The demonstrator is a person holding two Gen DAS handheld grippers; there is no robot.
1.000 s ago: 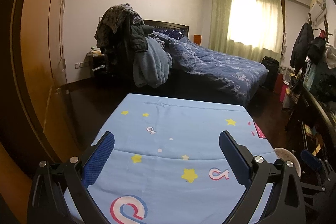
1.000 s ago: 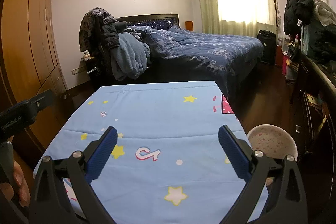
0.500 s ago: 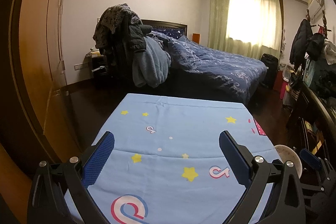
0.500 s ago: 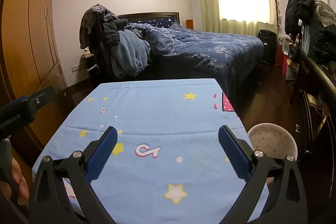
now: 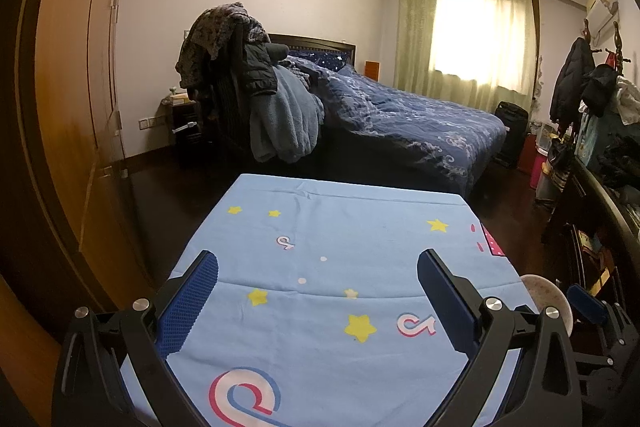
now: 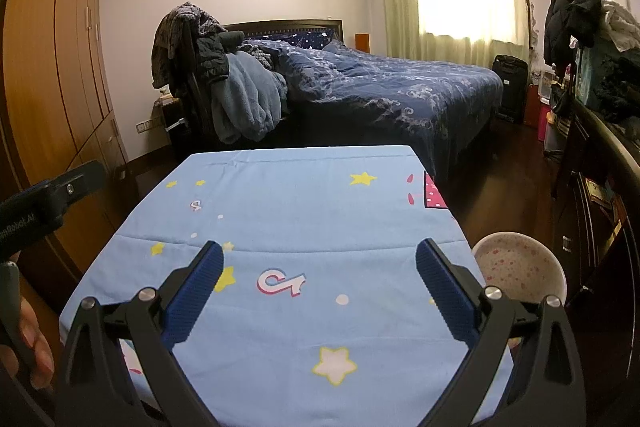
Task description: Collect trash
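My left gripper (image 5: pixel 318 261) is open and empty, held above a table covered with a light blue cloth (image 5: pixel 340 239) printed with stars. My right gripper (image 6: pixel 320 251) is also open and empty above the same cloth (image 6: pixel 304 195). A round white bin with pink dots (image 6: pixel 520 267) stands on the floor right of the table; its rim shows in the left wrist view (image 5: pixel 546 297). No trash is visible on the cloth. The left gripper's body (image 6: pixel 48 199) shows at the left edge of the right wrist view.
A bed with a dark blue quilt (image 6: pixel 400 87) stands beyond the table. A chair piled with clothes (image 6: pixel 208 75) is left of it. A wooden wardrobe (image 5: pixel 72 107) lines the left side; a dark dresser (image 6: pixel 600 187) lines the right.
Both grippers have drifted slightly; the view of the table and room shifts a little. Both stay open and empty.
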